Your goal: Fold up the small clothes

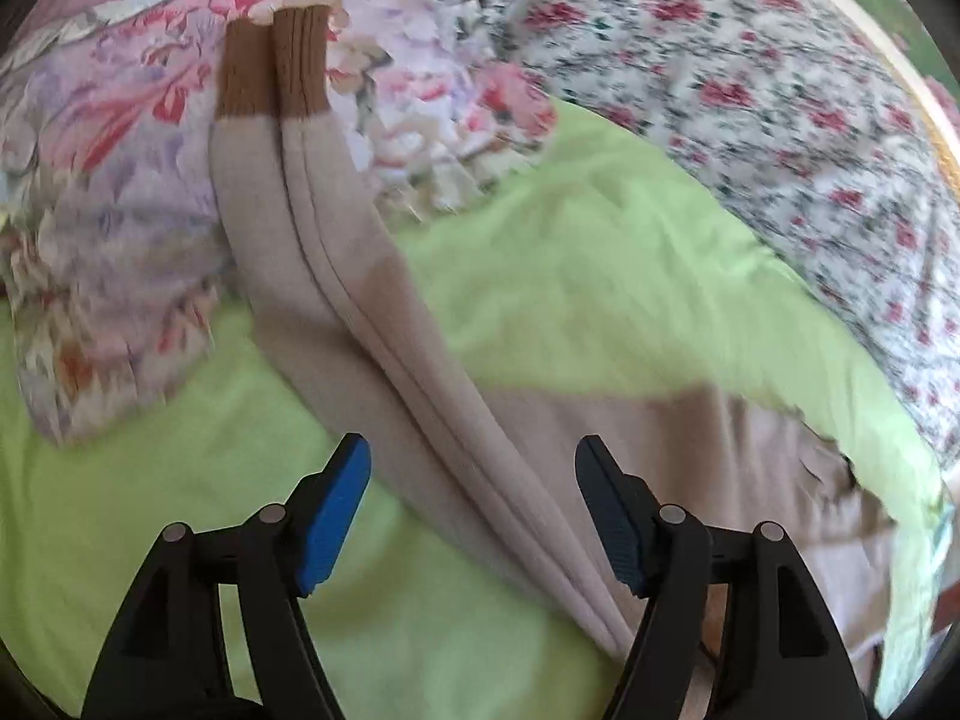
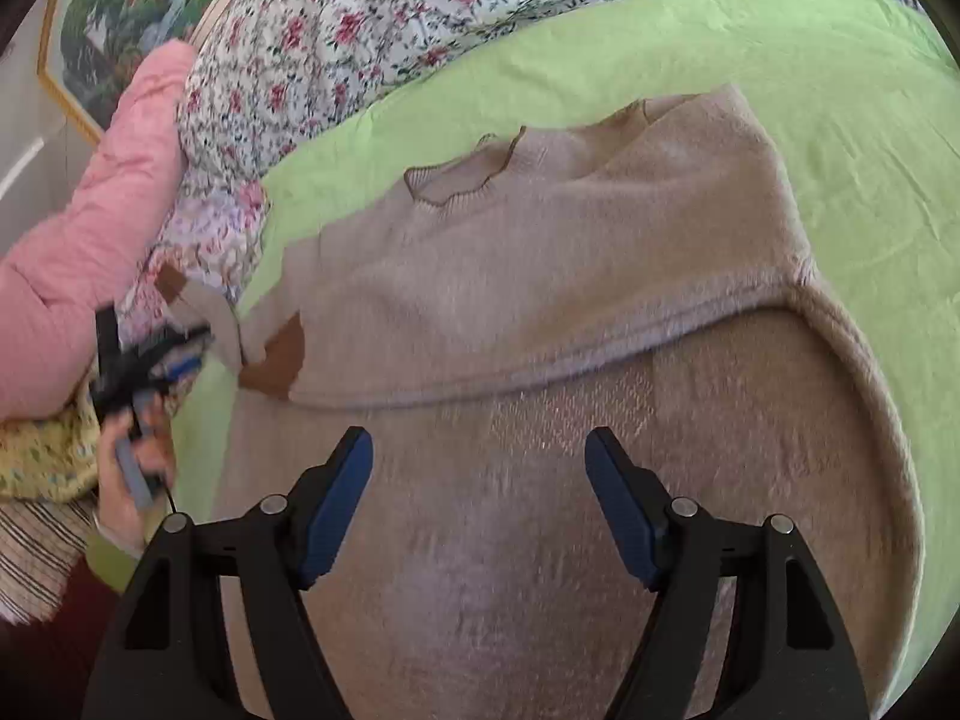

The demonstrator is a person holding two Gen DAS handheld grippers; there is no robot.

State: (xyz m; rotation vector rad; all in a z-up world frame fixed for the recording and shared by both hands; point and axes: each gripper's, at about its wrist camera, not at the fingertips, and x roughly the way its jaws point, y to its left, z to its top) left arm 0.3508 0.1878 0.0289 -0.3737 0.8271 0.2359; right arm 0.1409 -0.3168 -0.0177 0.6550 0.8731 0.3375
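1. Right gripper [image 2: 479, 450]: fingers spread wide, pinching nothing, positioned above the lower body of the beige sweater [image 2: 540, 276].
2. Left gripper [image 1: 473, 457]: fingers spread wide, nothing between the pads. The two sleeves [image 1: 336, 276] run diagonally through the gap beneath it, side by side.
3. Sweater location: spread on the green bed sheet [image 2: 840, 90], collar [image 2: 462, 177] pointing away from the right wrist camera. Its lower part is doubled over along a curved fold line.
4. Sleeves: each ends in a brown ribbed cuff [image 1: 273, 69]. The cuffs rest on a pastel floral pillow [image 1: 108, 192], which lies on the sheet at the sweater's left.
5. Surroundings: a red-and-white floral quilt [image 1: 750, 90] borders the far edge of the sheet. A pink padded cover [image 2: 90, 240] lies beside it. A framed picture [image 2: 114, 18] shows at the upper left of the right wrist view.
6. Limited visibility: in the right wrist view the left gripper and the hand [image 2: 129, 468] holding it appear at the left edge, motion-blurred. The sweater hem is cut off by the lower frame. The left wrist view is blurred throughout.
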